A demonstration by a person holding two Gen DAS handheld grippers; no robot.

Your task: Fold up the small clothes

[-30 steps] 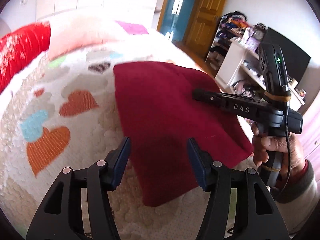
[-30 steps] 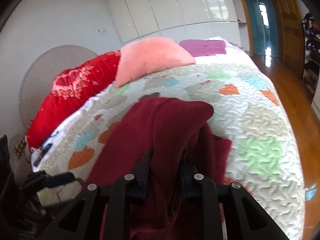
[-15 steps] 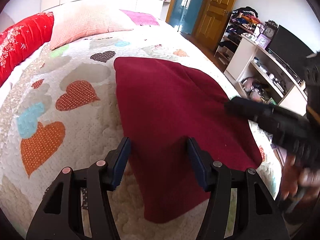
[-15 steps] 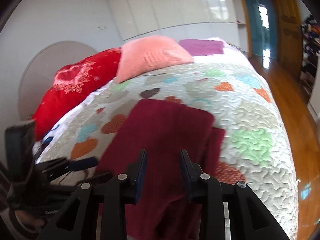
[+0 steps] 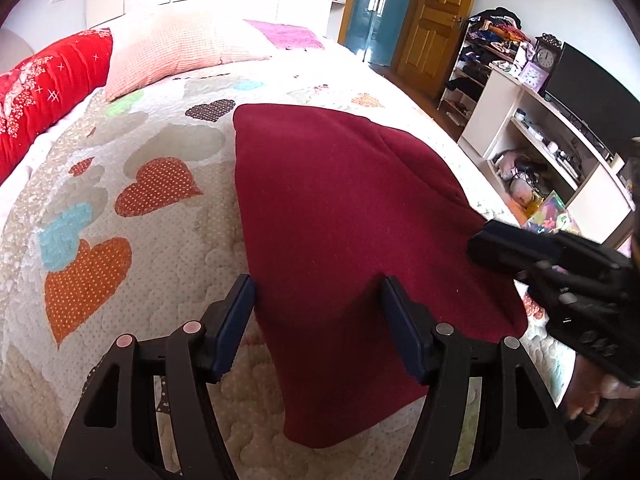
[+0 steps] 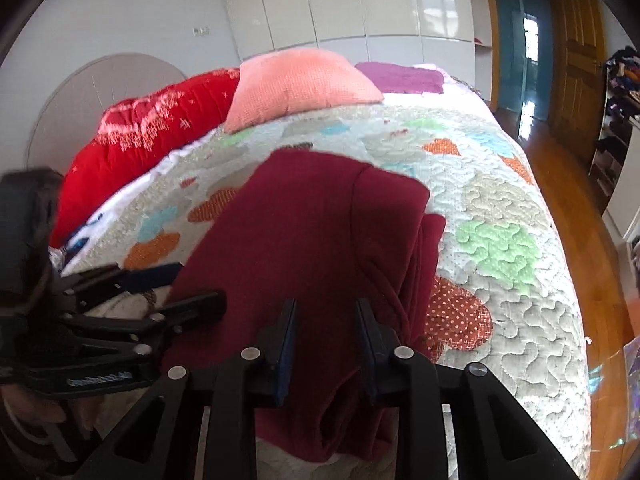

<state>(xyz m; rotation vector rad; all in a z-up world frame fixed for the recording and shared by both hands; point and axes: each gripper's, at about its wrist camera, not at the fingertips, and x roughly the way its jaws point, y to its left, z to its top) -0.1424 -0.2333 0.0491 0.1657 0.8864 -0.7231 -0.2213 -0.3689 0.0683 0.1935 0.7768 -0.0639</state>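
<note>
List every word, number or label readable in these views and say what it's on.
None can be read.
Label strip on the left gripper, whose jaws are opening astride the maroon garment's edge: blurred.
Dark clock's dial: numerals too small.
Purple clock's dial: too small.

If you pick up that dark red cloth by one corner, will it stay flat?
Probably not. The dark red cloth lies in soft folds, with layers bunched along one side, so it would likely droop. It looks fuzzy, so probably not slippery.
</note>
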